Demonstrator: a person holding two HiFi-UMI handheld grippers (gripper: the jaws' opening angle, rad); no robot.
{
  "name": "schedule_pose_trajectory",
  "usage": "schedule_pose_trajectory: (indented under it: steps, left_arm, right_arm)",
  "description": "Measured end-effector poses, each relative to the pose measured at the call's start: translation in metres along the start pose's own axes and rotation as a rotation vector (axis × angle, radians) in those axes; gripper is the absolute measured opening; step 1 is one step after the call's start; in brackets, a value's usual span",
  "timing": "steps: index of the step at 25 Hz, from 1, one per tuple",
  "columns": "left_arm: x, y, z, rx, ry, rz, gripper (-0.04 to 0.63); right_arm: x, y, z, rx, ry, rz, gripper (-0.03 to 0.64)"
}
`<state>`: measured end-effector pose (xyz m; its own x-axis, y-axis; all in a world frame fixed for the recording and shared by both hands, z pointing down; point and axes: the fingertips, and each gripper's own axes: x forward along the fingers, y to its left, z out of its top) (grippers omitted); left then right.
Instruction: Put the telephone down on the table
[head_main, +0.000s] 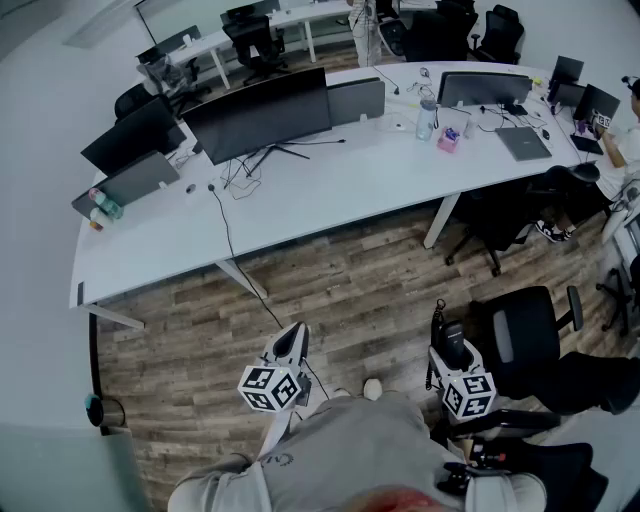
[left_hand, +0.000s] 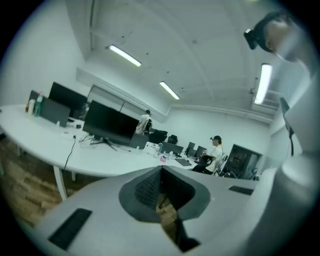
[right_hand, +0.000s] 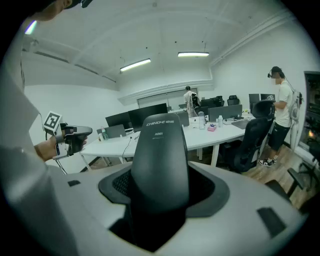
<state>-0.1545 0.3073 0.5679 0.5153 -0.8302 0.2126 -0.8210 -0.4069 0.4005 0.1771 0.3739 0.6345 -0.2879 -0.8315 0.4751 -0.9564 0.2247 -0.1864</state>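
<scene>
2 jaws of the right gripper (head_main: 448, 348) stand wide, clamped on the lower part of the black telephone (right_hand: 159, 160), a handset that sticks forward out of them, up in the air. It looks like rigid, light, smooth plastic (probably slippery), so a hold across its narrow sides, near the middle, seems safest. The white table (head_main: 330, 195) is well apart from it, across the wooden floor (head_main: 340, 290). The left gripper (head_main: 293, 338) has its jaws together, nothing between them.
</scene>
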Motion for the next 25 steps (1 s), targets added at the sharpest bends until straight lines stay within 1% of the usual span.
schedule_pose_trajectory:
  steps: [2,3,5,8,10,13,17,18,20,22,23,24,25]
  left_arm:
    - [-0.014,-0.031,0.0,0.057,-0.021,-0.023,0.011]
    - [-0.021,-0.044,-0.001,0.073,-0.035,-0.027,0.011]
    - [-0.032,-0.061,-0.004,0.08,-0.07,-0.01,0.011]
    - [-0.04,-0.079,-0.003,0.073,-0.132,0.019,0.011]
    - [-0.044,-0.093,-0.002,0.102,-0.158,0.016,0.011]
    - [-0.049,-0.103,-0.017,0.169,-0.155,0.037,0.011]
    - [-0.055,-0.1,-0.038,0.176,-0.131,0.11,0.011]
    - [-0.057,-0.102,-0.039,0.191,-0.127,0.133,0.011]
    - [-0.061,-0.114,-0.035,0.262,-0.123,0.172,0.011]
    - [-0.066,-0.13,-0.029,0.348,-0.13,0.187,0.011]
    - [-0.068,-0.136,-0.026,0.372,-0.139,0.189,0.011]
    - [-0.07,-0.14,-0.024,0.376,-0.149,0.191,0.011]
    - [-0.072,-0.141,-0.022,0.364,-0.159,0.195,0.011]
  right_arm:
    - [-0.019,0.016,-0.008,0.04,-0.004,0.025,0.282]
    - [-0.026,0.023,-0.011,0.053,-0.006,0.04,0.281]
    - [-0.033,0.035,-0.014,0.064,-0.01,0.075,0.282]
    - [-0.03,0.045,-0.009,0.048,-0.029,0.127,0.282]
    - [-0.025,0.049,-0.003,0.029,-0.046,0.16,0.282]
    - [-0.014,0.057,-0.003,0.014,-0.069,0.22,0.282]
    - [0.011,0.067,-0.008,0.014,-0.087,0.314,0.282]
    - [0.016,0.07,-0.006,0.016,-0.091,0.332,0.282]
    - [0.019,0.073,-0.002,0.022,-0.095,0.361,0.282]
    - [0.019,0.077,-0.002,0.029,-0.094,0.389,0.282]
    - [0.018,0.079,-0.003,0.03,-0.092,0.405,0.282]
    - [0.019,0.082,-0.005,0.029,-0.089,0.422,0.282]
    - [0.019,0.084,-0.006,0.026,-0.086,0.437,0.282]
